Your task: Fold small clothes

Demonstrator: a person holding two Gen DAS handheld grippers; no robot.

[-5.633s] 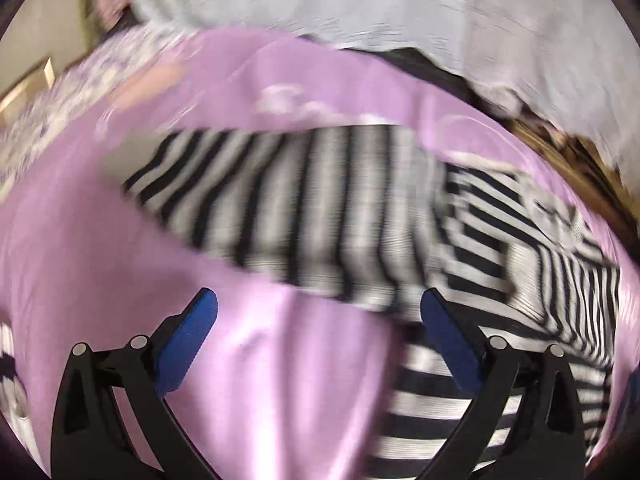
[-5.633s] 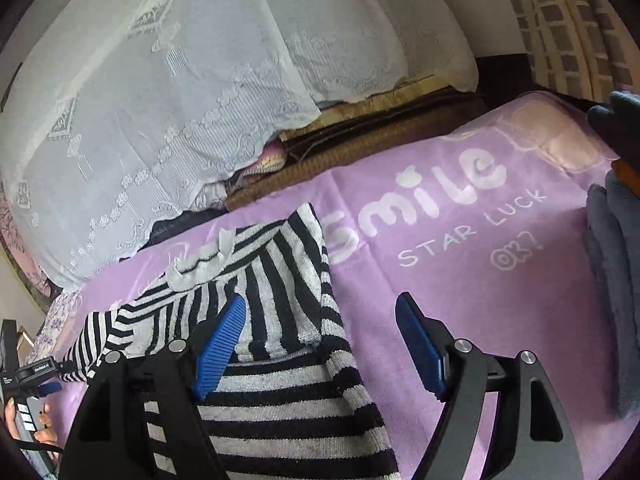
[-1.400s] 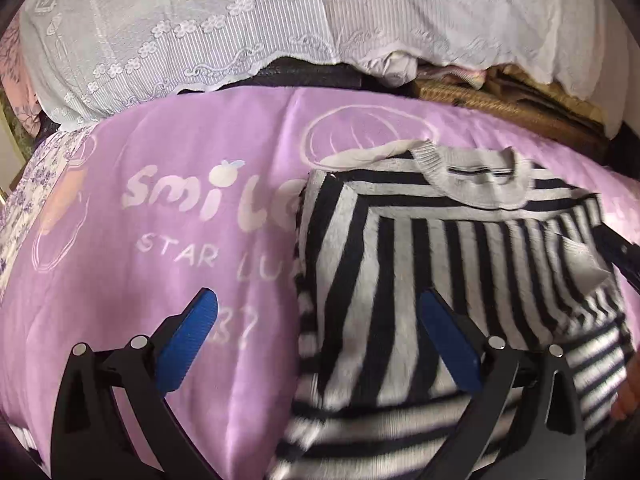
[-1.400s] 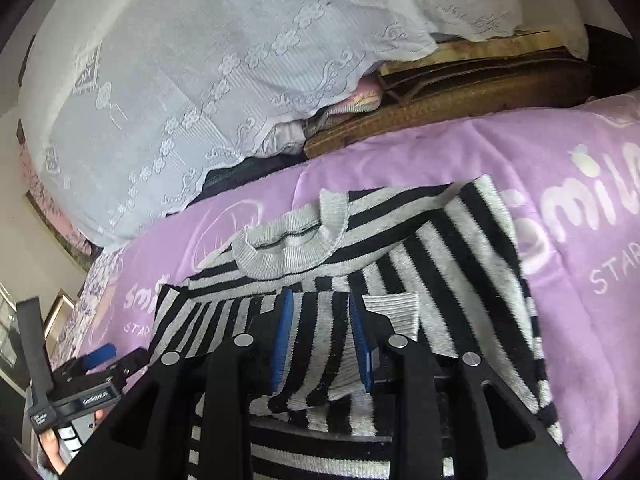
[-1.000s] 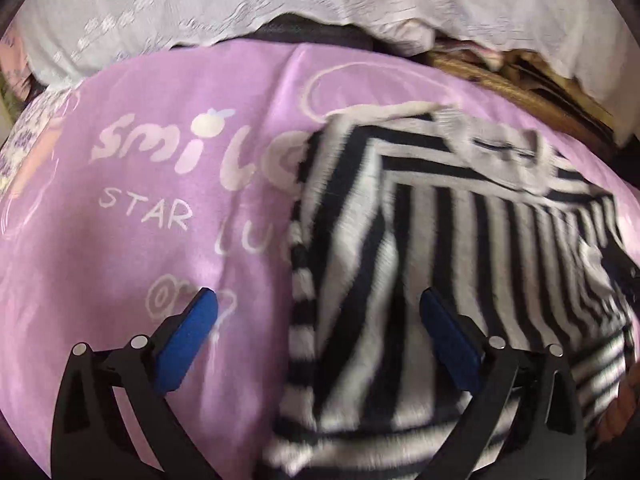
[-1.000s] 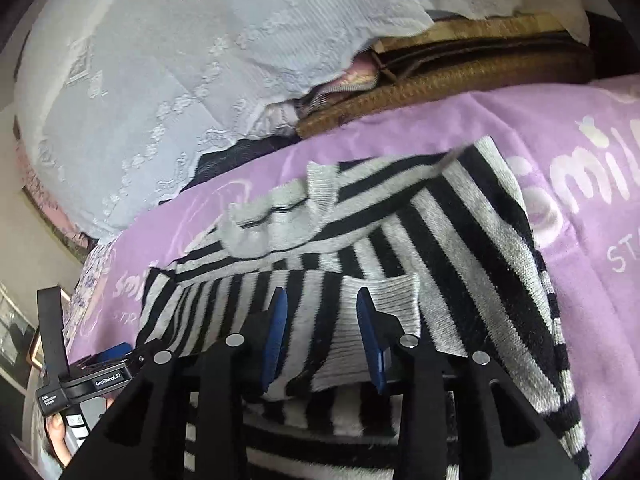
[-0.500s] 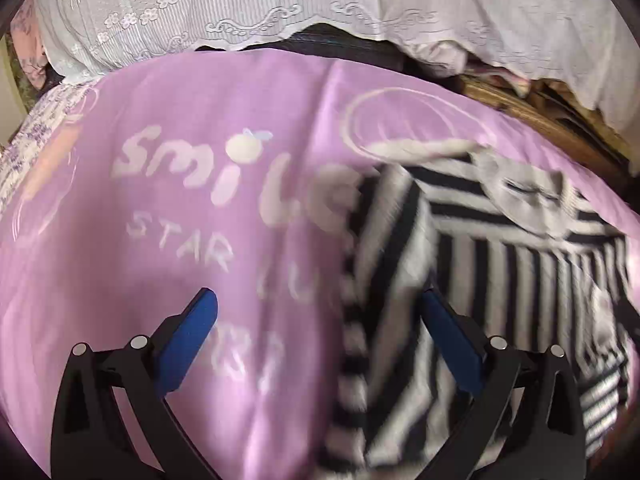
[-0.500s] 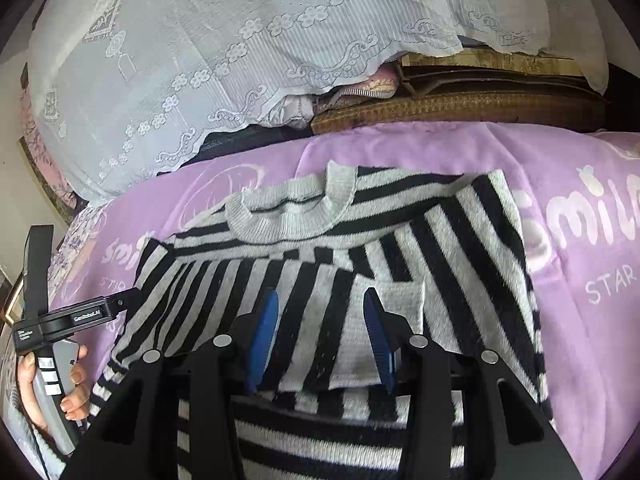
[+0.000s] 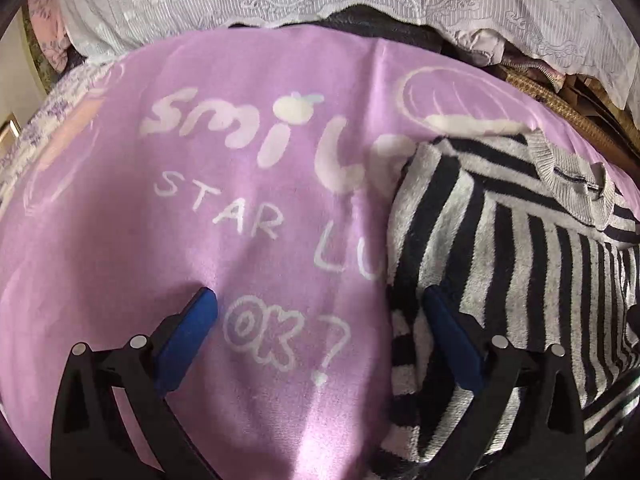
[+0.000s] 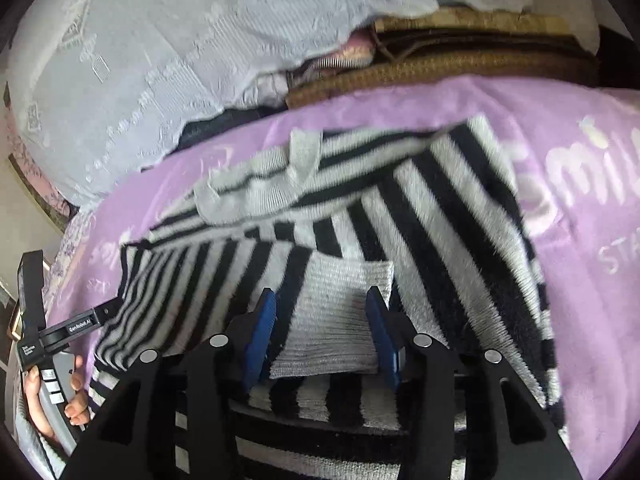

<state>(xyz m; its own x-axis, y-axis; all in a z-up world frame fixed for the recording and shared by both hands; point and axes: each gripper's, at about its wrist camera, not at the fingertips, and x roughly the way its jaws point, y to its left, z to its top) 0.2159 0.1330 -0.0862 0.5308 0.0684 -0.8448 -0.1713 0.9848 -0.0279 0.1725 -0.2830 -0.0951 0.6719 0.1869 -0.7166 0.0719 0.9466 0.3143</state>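
My right gripper [image 10: 322, 322] is opening off the grey sleeve cuff [image 10: 340, 312] it pinched a moment ago, leaving both sleeves folded across the striped sweater [image 9: 520, 280] on the purple blanket [image 9: 200, 240], while my left gripper [image 9: 316, 320] hovers spread and empty.

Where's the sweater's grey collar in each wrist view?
Left wrist: collar upper right, near the frame edge.
Right wrist: collar upper centre-left, blurred, beyond the grey cuff.
Shared landmark: white "smile" lettering on the purple blanket.
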